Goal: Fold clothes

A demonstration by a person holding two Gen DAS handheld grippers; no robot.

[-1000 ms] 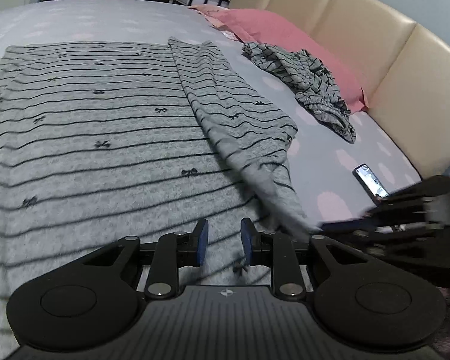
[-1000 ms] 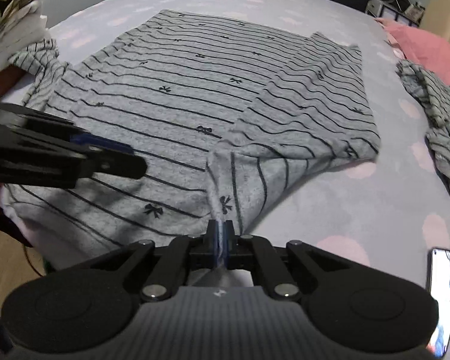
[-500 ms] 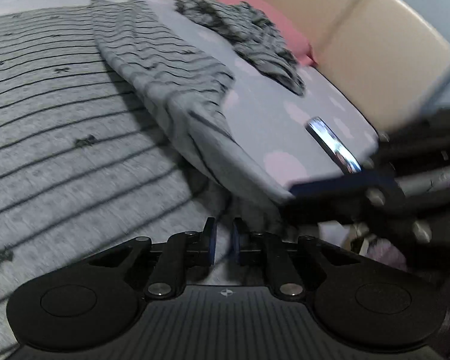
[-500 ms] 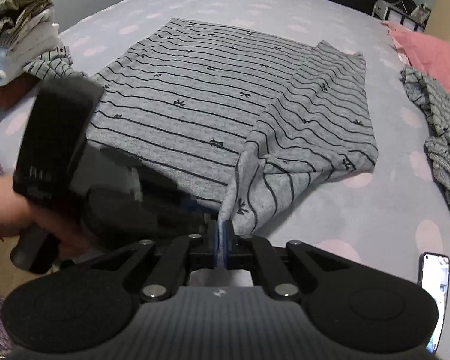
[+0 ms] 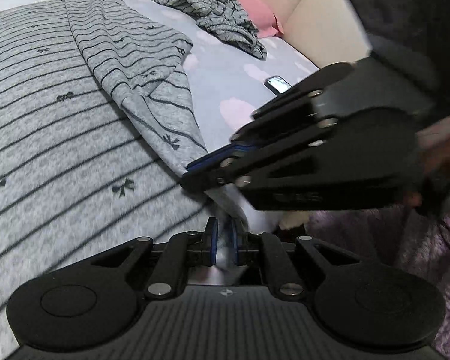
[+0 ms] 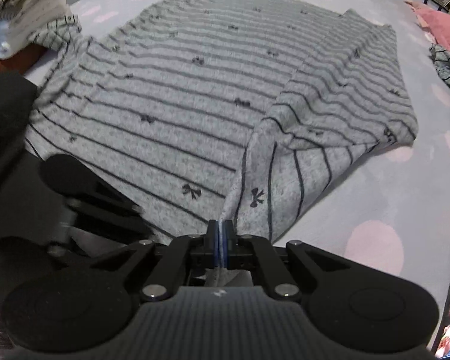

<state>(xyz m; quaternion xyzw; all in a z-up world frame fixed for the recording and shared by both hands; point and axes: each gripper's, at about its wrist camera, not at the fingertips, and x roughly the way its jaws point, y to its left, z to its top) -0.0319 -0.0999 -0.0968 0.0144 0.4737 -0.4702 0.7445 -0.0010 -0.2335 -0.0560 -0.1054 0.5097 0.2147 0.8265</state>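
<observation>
A bed (image 6: 375,210) with a pale dotted sheet carries the grey striped shirt (image 6: 195,90), spread flat with one side folded over; the right gripper (image 6: 222,234) is clamped on its near corner; the left gripper (image 5: 224,234) has just been closing onto the hem beside it; only the left view shows the headboard (image 5: 315,15); only the right shows the pile of folded clothes (image 6: 21,15).
</observation>
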